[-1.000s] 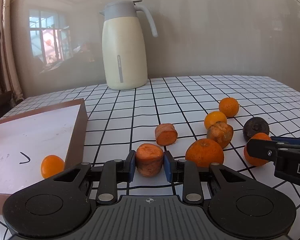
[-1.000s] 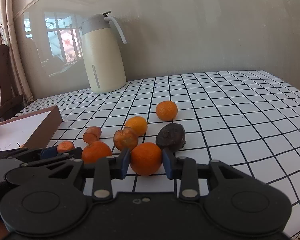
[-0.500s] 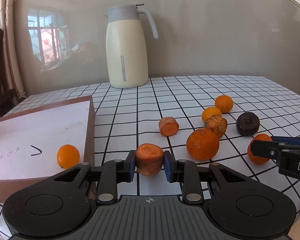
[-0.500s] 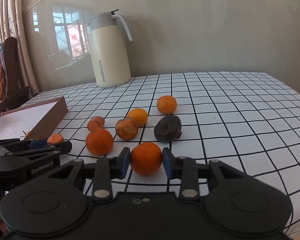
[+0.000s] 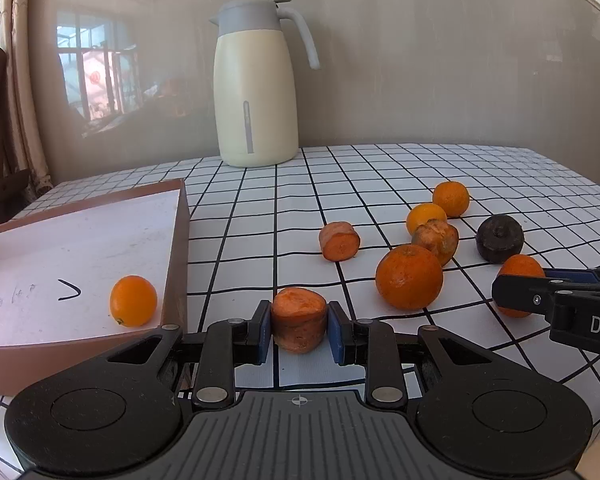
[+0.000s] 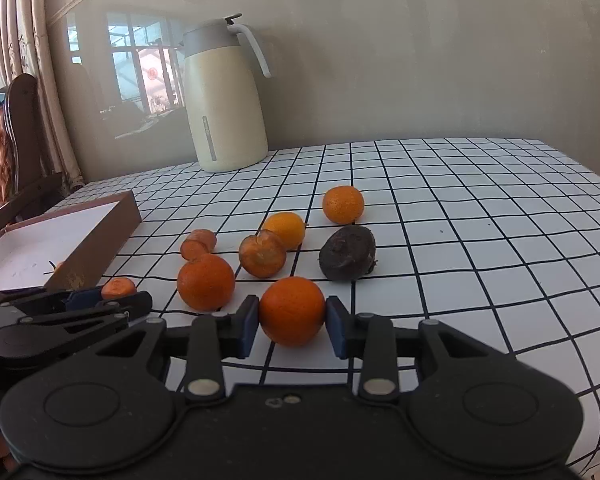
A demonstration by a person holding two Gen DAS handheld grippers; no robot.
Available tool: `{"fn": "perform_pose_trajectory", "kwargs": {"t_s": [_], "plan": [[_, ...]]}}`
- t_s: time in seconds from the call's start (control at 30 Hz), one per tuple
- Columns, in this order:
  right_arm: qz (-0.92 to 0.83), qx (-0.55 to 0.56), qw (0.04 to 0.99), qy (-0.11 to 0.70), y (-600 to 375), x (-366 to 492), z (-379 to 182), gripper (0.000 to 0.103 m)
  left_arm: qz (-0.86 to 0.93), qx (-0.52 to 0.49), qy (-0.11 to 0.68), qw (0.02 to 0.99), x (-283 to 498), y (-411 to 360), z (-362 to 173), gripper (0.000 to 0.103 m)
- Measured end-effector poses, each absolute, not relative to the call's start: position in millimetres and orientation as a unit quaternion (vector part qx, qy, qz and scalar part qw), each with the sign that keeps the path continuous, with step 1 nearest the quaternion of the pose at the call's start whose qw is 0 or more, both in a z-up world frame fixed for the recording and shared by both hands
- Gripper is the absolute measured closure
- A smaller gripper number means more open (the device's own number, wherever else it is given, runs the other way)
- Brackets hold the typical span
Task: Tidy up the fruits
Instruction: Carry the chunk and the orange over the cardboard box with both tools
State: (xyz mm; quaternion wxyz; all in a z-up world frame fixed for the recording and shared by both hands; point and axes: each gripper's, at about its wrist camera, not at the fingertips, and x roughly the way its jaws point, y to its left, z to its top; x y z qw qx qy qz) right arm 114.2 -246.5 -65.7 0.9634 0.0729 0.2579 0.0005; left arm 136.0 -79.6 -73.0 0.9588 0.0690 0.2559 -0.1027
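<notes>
two carrot chunks [image 5: 339, 241], five oranges [image 5: 409, 277], one dark fruit [image 5: 499, 238]

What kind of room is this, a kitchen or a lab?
Probably a home dining room: a table with a checked cloth, a cream thermos jug by the wall, a wooden chair beside curtains.

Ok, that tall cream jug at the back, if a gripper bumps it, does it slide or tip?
The cream jug stands tall on a fairly narrow base, so a high bump would probably tip it. Its handle sits up top, likely raising that risk. A low push might slide it on the checked cloth.
</notes>
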Motion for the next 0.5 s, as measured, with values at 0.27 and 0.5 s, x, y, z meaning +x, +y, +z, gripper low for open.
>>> {"fn": "perform_pose_trajectory", "kwargs": {"t_s": [0.27,0.5], "plan": [[0.015,0.062,0.970,0.236,-240,103,-54,0.076,-0.110,0.064,0.234,0.964,121,-75,-60,0.074],[0.038,0.025,0.984,0.174,-221,84,-33,0.076,-0.115,0.063,0.193,0.972,96,-58,-37,0.074]]}}
